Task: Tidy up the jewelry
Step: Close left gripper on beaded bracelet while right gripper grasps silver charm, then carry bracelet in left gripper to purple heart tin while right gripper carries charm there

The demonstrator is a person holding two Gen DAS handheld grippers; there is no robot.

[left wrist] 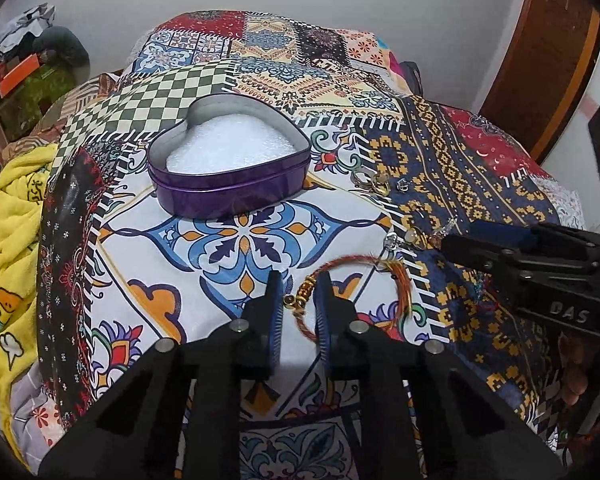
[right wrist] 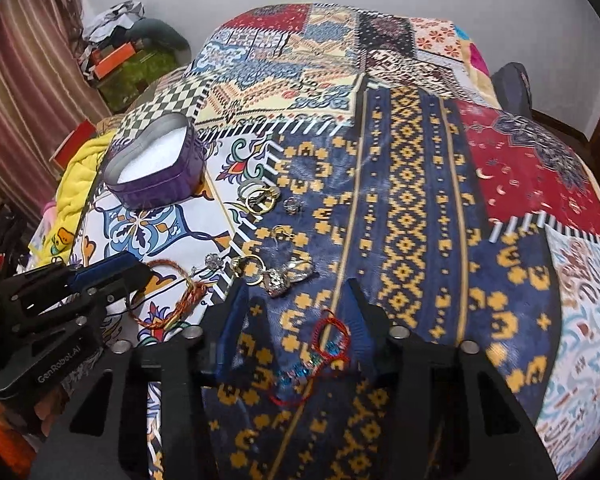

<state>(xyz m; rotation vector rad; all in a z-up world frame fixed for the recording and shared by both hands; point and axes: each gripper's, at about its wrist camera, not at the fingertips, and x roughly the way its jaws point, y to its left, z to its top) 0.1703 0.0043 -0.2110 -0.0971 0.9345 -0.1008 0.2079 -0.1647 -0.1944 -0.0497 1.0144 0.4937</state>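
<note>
Orange thread bracelet lies on the patterned bedspread, left gripper clamped on its beaded section. Red thread bracelet sits between the right gripper fingers, jaws apart, not pinching. Purple heart tin stands open beyond, rings near it.
</note>
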